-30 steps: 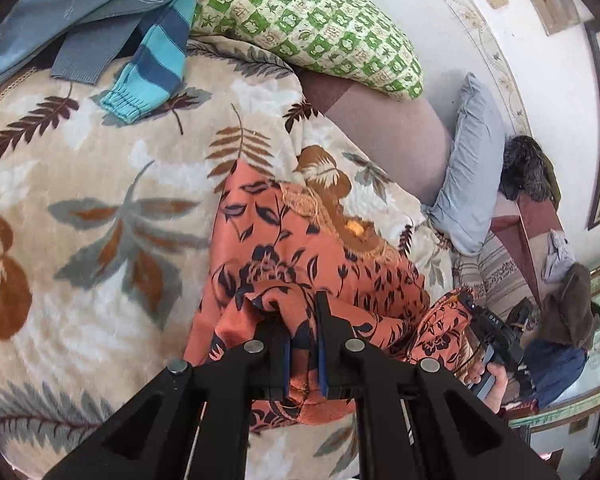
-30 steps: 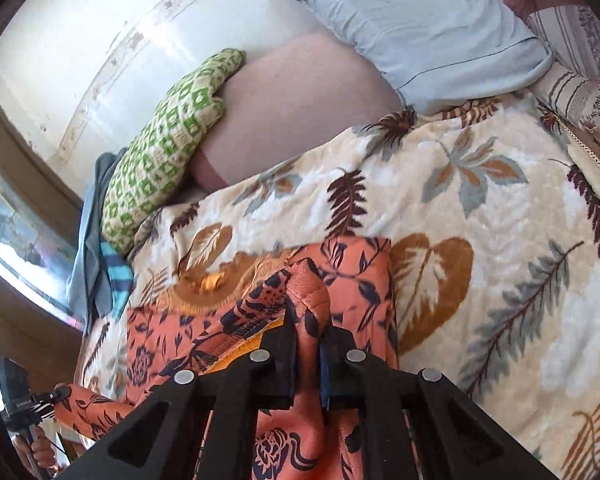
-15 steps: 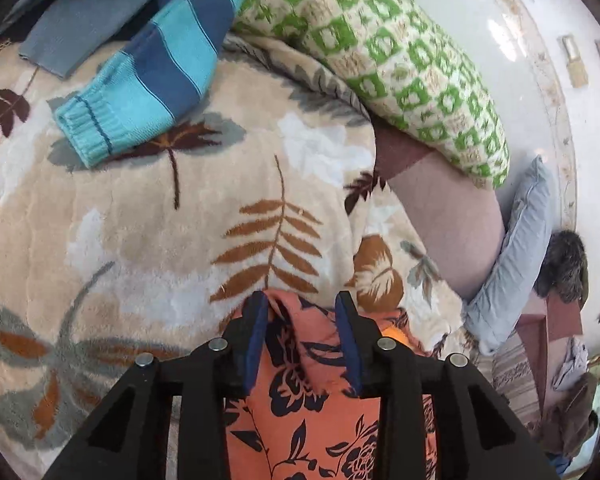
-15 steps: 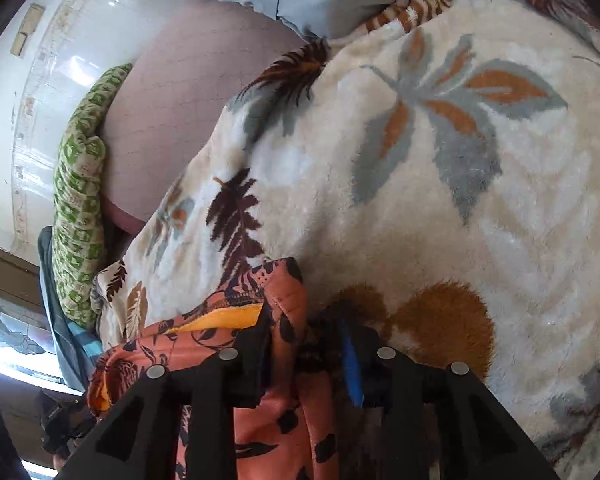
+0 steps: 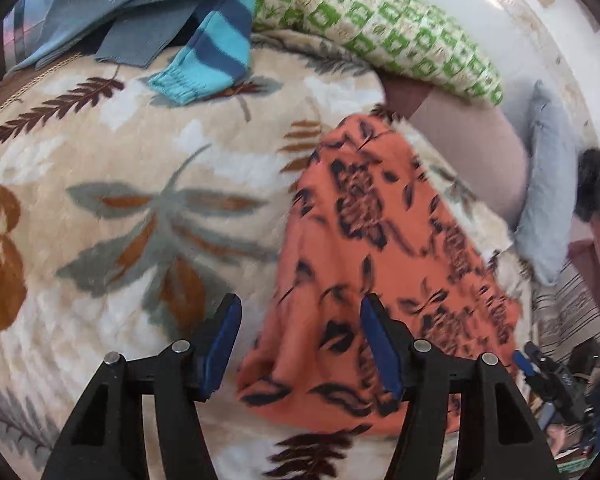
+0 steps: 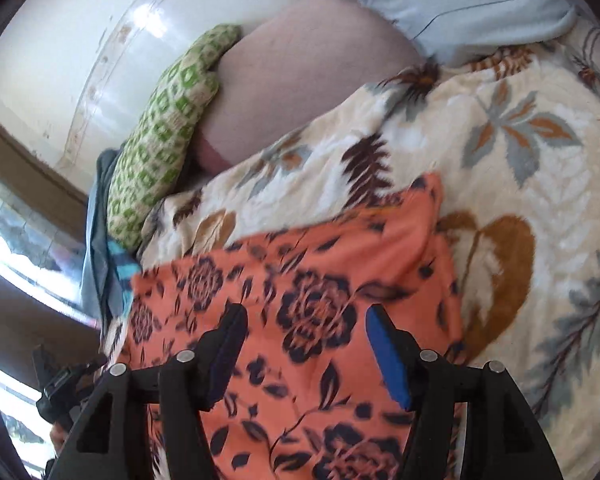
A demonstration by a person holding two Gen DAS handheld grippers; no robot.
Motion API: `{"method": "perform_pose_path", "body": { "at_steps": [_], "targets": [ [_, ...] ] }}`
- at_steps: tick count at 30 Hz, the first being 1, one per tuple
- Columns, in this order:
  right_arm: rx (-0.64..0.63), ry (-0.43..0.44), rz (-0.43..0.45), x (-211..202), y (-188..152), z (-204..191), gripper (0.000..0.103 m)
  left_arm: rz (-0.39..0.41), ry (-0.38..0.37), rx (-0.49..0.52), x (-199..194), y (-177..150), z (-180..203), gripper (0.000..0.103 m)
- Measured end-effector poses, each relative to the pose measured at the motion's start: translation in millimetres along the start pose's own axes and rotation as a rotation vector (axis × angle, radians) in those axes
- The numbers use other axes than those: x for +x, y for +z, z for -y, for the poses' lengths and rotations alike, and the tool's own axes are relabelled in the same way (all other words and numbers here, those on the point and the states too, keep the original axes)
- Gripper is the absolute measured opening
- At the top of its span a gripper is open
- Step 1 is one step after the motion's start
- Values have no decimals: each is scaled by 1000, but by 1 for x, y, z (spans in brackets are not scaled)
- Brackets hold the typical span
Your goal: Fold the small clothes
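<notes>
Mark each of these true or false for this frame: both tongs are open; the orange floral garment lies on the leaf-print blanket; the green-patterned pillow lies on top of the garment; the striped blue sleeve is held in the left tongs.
1. Both tongs are open. True: the left tongs and the right tongs have just been opening, and nothing is pinched between the pads.
2. The orange floral garment lies on the leaf-print blanket. True.
3. The green-patterned pillow lies on top of the garment. False: it lies apart from it, by the wall.
4. The striped blue sleeve is held in the left tongs. False: it lies free on the blanket's far side.
</notes>
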State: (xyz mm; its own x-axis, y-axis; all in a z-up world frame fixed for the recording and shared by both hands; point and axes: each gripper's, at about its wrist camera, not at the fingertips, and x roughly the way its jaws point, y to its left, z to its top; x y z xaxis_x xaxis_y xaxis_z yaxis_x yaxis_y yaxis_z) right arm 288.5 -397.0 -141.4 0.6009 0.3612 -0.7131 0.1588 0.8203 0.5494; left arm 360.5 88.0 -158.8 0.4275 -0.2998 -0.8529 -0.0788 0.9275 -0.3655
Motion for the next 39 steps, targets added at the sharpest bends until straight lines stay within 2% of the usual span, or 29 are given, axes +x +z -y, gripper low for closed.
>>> {"method": "perform_pose_path", "body": {
  "at_steps": [1, 2, 3, 4, 6, 7, 9, 12, 14, 18, 21, 26, 34, 39],
  "targets": [
    [-35, -9, -34, 6, -14, -9, 65, -30, 97, 22, 6, -9, -5, 63],
    [-72, -30, -75, 13, -29, -17, 65, -48, 132, 47, 11, -19, -12, 62],
    [-103, -58, -120, 21, -44, -22, 65, -16, 113, 72, 8, -25, -15, 62],
    [-133, -86, -153, 29, -57, -24, 66, -4, 125, 87, 4, -28, -15, 62],
    [-270, -172, -111, 28, -80, -38, 66, -12, 160, 87, -4, -31, -12, 62],
    [-345, -221, -123, 28, -89, -47, 66, -8, 166, 83, -9, -31, -10, 61],
    [-399, -266, -128, 26, -104, -53, 65, 22, 176, 94, -23, -35, -3, 61],
    [-299, -229, -113, 11, -107, -39, 65, 105, 189, 149, -54, -49, 18, 61],
    [-247, -193, -64, -6, -105, -35, 65, 158, 224, 186, -72, -60, 33, 66],
    [-231, -258, 54, -28, -96, -34, 65, 244, 272, 233, -101, -73, 56, 70],
    [-180, -257, 90, -34, -90, -29, 65, 304, 313, 256, -121, -79, 68, 72],
    [-186, -237, 101, -26, -82, -40, 65, 400, 390, 296, -147, -87, 87, 78],
    [-196, -202, 64, -2, -74, -47, 65, 502, 432, 345, -178, -98, 120, 79],
    [-196, -211, 36, 6, -72, -46, 65, 554, 442, 386, -192, -104, 142, 82]
  ]
}}
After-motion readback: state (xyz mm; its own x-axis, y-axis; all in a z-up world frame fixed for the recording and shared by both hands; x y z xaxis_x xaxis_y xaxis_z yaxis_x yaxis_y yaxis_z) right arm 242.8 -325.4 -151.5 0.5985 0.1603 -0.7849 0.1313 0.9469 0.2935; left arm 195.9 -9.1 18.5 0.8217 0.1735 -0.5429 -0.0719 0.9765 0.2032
